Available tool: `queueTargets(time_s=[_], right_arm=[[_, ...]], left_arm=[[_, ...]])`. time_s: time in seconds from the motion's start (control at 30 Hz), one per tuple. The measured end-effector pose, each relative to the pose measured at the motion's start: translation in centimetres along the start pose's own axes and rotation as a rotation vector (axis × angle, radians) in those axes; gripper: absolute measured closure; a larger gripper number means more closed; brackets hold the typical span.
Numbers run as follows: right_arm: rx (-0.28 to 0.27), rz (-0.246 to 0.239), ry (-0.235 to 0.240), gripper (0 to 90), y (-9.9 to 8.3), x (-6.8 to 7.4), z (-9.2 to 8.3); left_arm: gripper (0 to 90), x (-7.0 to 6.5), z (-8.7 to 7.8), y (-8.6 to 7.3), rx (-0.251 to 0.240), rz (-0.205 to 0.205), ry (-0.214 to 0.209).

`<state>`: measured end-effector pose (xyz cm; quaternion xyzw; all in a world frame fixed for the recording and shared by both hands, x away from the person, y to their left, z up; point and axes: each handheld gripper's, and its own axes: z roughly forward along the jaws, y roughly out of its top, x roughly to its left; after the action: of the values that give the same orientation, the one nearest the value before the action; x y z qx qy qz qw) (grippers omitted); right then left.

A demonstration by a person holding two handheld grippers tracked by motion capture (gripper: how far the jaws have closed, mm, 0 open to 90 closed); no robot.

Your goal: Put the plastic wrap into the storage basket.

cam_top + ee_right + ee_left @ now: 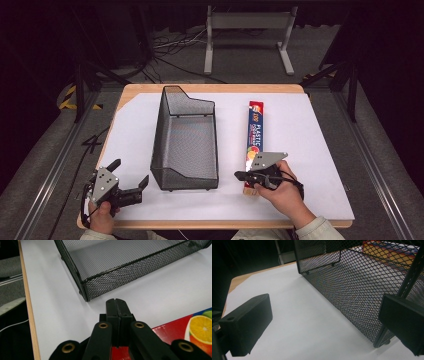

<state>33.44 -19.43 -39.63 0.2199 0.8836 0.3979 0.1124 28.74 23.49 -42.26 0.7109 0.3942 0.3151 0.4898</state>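
Left tongs (129,178) gape wide beside the mesh basket (186,140) — right tongs (241,176) pressed together over the wrap box (254,135)

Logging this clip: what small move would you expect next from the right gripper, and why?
Probably opening. The right gripper sits over the near end of the plastic wrap box, its jaws pressed together with nothing between them, so it cannot take the box as it stands. The mesh basket beside it is empty, a likely destination. The left gripper waits open.

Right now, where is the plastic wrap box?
In the high view the plastic wrap box lies flat on the table's right half, just right of the mesh basket, its near end under the right gripper.
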Motion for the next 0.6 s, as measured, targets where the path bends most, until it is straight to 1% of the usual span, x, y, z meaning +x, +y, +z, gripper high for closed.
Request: queueTargets(time_s=[0.07,0.17,0.3,0.4,0.47,0.6], right_arm=[[0.012,0.000,-0.007,90.0,-0.1,0.1,0.3],[0.031,-0.001,-0.005,90.0,-0.2,0.3,0.6],[0.076,-0.009,-0.005,90.0,-0.2,0.6,1.2],[0.099,-0.011,-0.005,90.0,-0.2,0.8,1.6],[0.118,-0.016,-0.014,90.0,-0.2,0.9,1.7],[0.131,-0.016,-0.015,90.0,-0.1,1.0,1.8]], left_arm=[[0.0,0.0,0.0,0.0,0.001,-0.001,0.000],[0.0,0.1,0.0,0.0,0.004,0.000,-0.001],[0.0,0.1,0.0,0.0,0.004,0.000,-0.001],[0.1,0.1,0.1,0.0,0.001,-0.003,-0.003],[0.0,0.1,0.1,0.0,0.002,-0.002,-0.003],[0.1,0.1,0.0,0.0,0.004,-0.001,-0.003]])
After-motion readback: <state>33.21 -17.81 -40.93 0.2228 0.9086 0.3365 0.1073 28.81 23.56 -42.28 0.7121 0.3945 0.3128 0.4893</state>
